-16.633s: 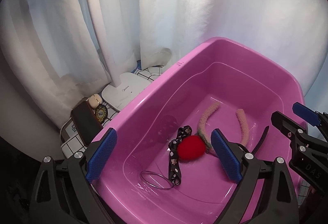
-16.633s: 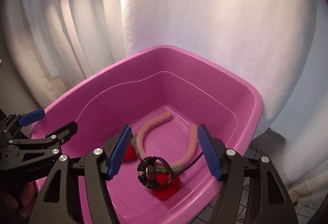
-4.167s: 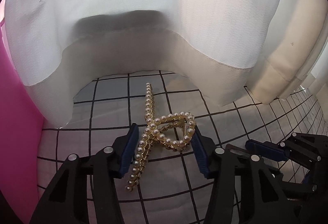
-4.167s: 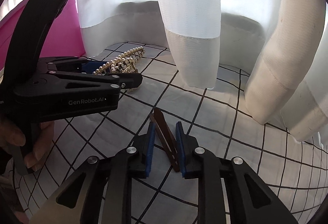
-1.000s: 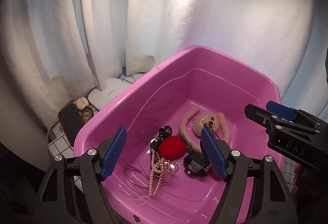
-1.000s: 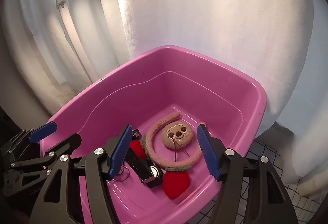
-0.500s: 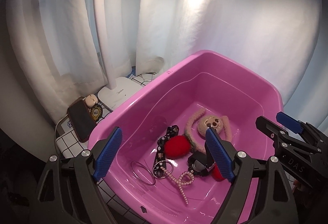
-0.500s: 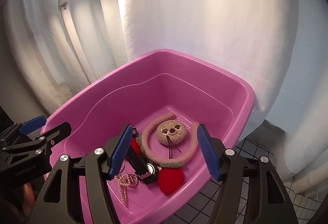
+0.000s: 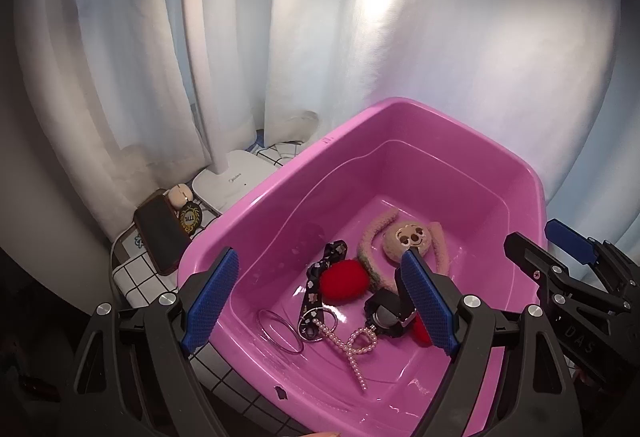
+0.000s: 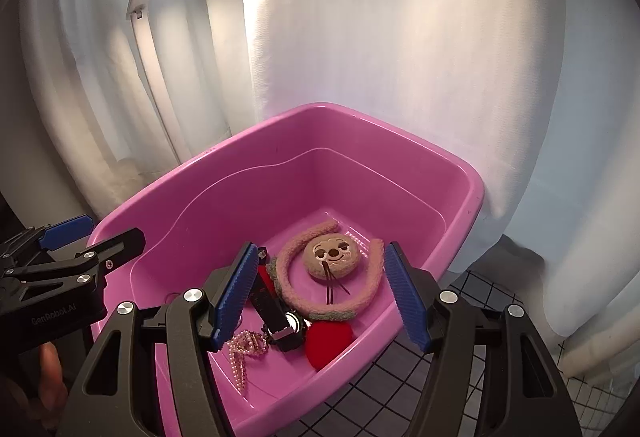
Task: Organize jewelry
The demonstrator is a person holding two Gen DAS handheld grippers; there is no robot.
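Observation:
A pink plastic tub (image 9: 400, 117) (image 10: 360, 125) holds the jewelry. In it lie a pearl hair clip (image 9: 352, 347) (image 10: 242, 351), a black watch (image 9: 382, 319) (image 10: 276, 311), a fuzzy headband with red pompoms (image 9: 344, 281) (image 10: 332, 311), a plush face clip (image 9: 408, 237) (image 10: 332, 255), a patterned black strap (image 9: 320, 277) and a thin metal bangle (image 9: 280, 331). My left gripper (image 9: 320, 303) is open and empty above the tub's near side. My right gripper (image 10: 320, 301) is open and empty above the tub.
A white desk lamp (image 9: 224, 181) stands left of the tub, with a dark phone (image 9: 160, 237), a small earbud case (image 9: 178, 195) and a round badge (image 9: 190, 215) beside it. White curtains hang behind. The table has a white cloth with a black grid (image 10: 500, 317).
Both grippers have drawn back and up from the tub. The pearl clip, dropped a second ago, now lies still on the tub floor by the watch.

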